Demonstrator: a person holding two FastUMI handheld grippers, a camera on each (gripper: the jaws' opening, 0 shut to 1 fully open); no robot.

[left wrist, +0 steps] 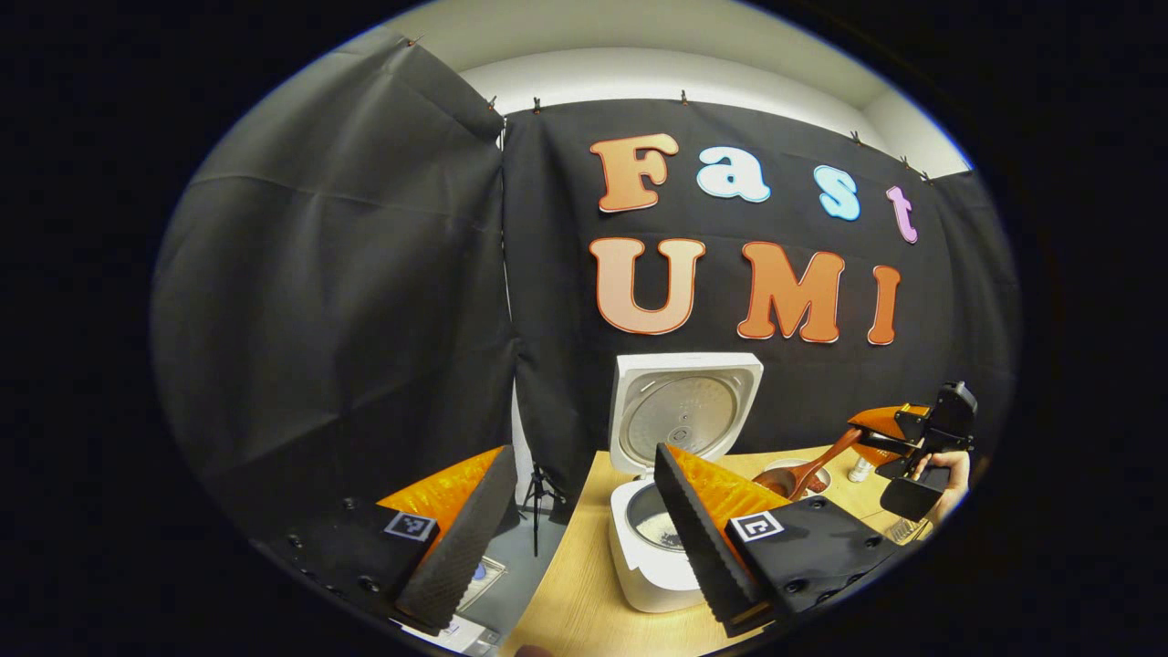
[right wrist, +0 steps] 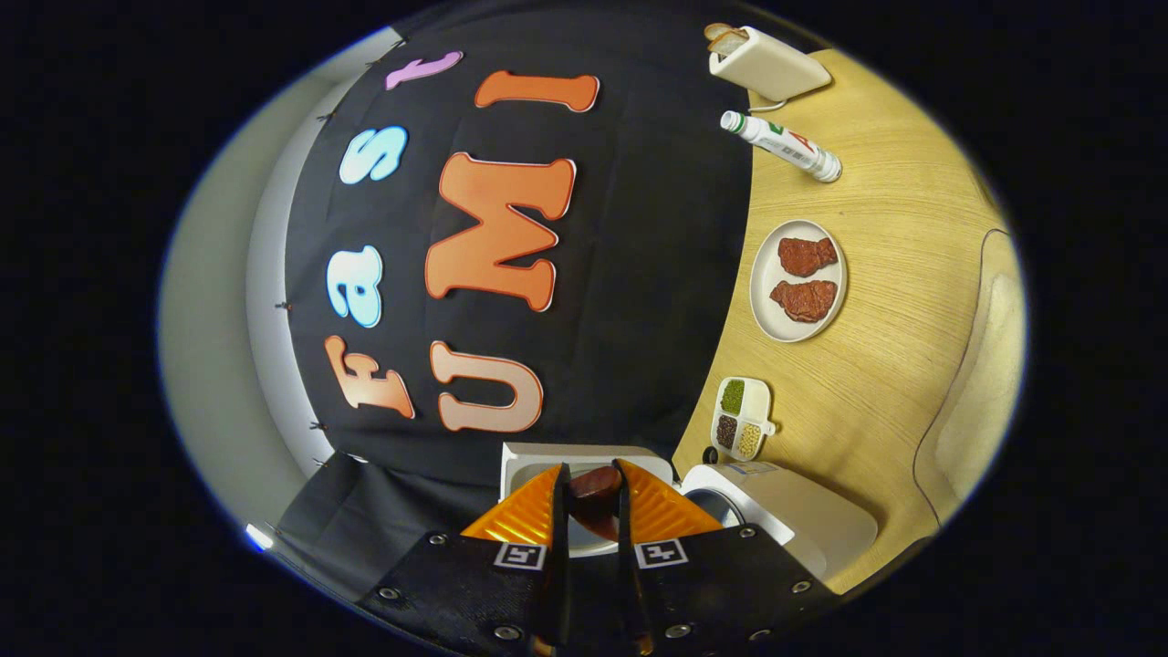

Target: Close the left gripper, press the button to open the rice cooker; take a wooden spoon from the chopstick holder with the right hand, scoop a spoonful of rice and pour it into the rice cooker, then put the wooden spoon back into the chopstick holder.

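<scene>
We're holding the left tool (left wrist: 584, 538) w/ fingers apart, idle by the rice cooker (left wrist: 652, 547), lid up, rice inside. Right tool (right wrist: 591, 511) is clamping the wooden spoon (right wrist: 593, 497) handle; in the left gripper view its bowl is hanging just right of the pot. Spoon looks stiff, light, smooth, so we're reckoning a grip mid-handle suits best. Wood-grain counter (right wrist: 894, 274) is carrying a plate (right wrist: 765, 306) & a marker (right wrist: 785, 146).

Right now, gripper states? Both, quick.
Left gripper: open, fingers wide apart, holding nothing.
Right gripper: shut on the wooden spoon, beside the open rice cooker.
</scene>
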